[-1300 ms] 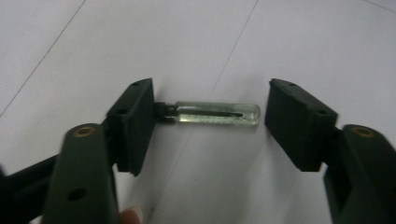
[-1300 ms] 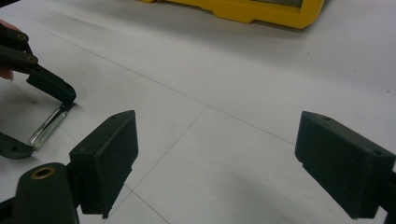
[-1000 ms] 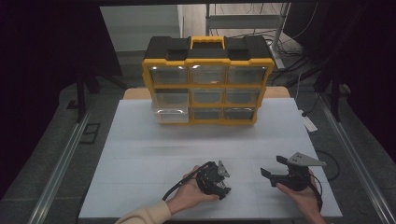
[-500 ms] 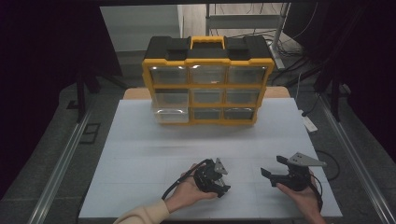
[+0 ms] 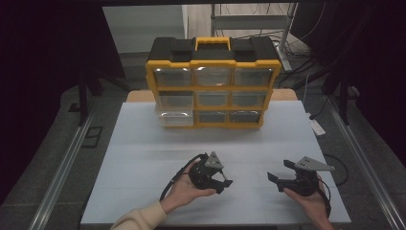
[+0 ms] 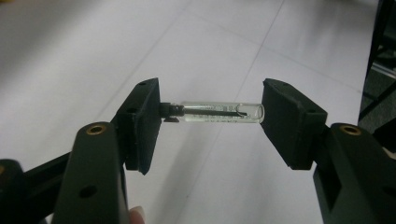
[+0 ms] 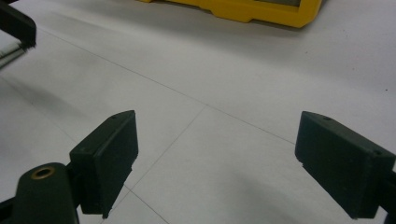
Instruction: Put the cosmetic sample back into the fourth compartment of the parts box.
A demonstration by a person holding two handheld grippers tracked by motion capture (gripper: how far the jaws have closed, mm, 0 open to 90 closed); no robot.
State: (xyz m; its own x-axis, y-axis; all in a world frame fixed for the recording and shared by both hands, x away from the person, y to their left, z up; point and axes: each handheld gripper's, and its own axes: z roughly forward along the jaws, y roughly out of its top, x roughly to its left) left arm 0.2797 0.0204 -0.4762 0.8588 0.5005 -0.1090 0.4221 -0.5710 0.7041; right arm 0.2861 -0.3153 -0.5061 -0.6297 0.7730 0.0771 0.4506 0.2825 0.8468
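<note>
Left claw (image 6: 210, 112) was clenched on a small glass vial (image 6: 219, 112), held endwise btwn its pads above the tabletop (image 5: 143, 143). Right claw (image 7: 215, 163) hung released, nothing btwn pads.

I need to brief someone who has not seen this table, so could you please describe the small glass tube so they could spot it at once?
On the white table, in front of the yellow drawer organiser, the left tongs are held just above the surface. Clamped end to end between their pads is the glass tube: slim, clear, with a dark cap at one end, while the right tongs are open and hold nothing.
</note>
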